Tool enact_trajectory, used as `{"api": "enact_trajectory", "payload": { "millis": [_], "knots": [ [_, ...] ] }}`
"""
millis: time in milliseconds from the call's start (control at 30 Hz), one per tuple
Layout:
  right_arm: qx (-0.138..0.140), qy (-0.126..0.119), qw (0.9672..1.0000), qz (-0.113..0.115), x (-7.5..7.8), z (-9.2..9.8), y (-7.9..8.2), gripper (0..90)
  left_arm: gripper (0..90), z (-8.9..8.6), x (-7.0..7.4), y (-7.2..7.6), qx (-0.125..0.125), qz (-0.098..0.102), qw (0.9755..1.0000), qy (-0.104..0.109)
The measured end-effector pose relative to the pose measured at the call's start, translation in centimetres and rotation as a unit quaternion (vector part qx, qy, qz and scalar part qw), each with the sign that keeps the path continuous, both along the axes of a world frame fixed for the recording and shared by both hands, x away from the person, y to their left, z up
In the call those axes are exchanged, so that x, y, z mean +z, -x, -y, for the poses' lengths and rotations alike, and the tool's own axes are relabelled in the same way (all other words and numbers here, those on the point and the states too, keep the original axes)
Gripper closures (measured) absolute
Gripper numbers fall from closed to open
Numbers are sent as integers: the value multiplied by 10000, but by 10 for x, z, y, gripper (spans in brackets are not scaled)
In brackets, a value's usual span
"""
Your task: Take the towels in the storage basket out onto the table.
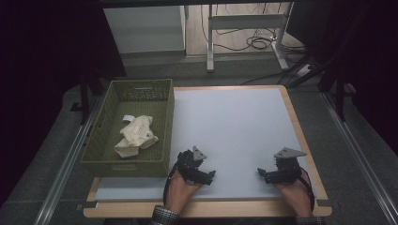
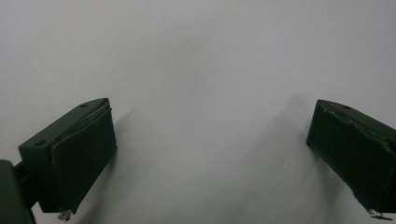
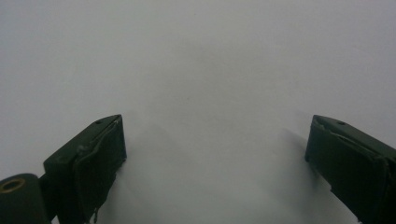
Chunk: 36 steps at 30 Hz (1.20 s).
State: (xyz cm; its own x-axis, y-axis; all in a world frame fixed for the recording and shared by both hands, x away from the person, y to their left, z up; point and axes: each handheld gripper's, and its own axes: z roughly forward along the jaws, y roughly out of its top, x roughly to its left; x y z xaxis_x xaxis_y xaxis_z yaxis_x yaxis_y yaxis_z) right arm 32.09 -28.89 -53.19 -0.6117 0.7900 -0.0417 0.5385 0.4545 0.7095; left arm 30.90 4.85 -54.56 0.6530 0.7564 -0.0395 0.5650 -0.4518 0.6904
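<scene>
Left gripper (image 1: 212, 174) at near left of grey mat (image 1: 234, 126), jaws spread wide, nothing between them, right gripper (image 1: 261, 172) at near right, jaws likewise wide and empty, cream cloth (image 1: 135, 135) crumpled inside green basket (image 1: 165, 122) at far left, well apart from both grippers.

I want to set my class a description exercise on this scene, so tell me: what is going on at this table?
A person sits at a table with a grey mat and holds a two-jaw gripper in each hand. The left gripper and the right gripper both rest low near the front edge of the mat, jaws open, with nothing between them. At the left stands a green basket with a crumpled cream cloth lying inside it. Neither gripper touches the basket or the cloth.
</scene>
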Motion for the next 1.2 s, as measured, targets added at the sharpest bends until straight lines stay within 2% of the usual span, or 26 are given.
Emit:
{"api": "enact_trajectory", "payload": {
  "millis": [833,1033,1200],
  "knots": [
    [2,-9,10000,-4,0,0,0,53,19,0,1,-1,-51,-10,10000,7],
    [3,-10,10000,-3,0,0,0,53,35,1,6,-3,-114,-54,9999,-13],
    [3,-13,10000,-5,0,0,0,53,35,2,17,-6,-173,-39,9998,0]
  ]
}}
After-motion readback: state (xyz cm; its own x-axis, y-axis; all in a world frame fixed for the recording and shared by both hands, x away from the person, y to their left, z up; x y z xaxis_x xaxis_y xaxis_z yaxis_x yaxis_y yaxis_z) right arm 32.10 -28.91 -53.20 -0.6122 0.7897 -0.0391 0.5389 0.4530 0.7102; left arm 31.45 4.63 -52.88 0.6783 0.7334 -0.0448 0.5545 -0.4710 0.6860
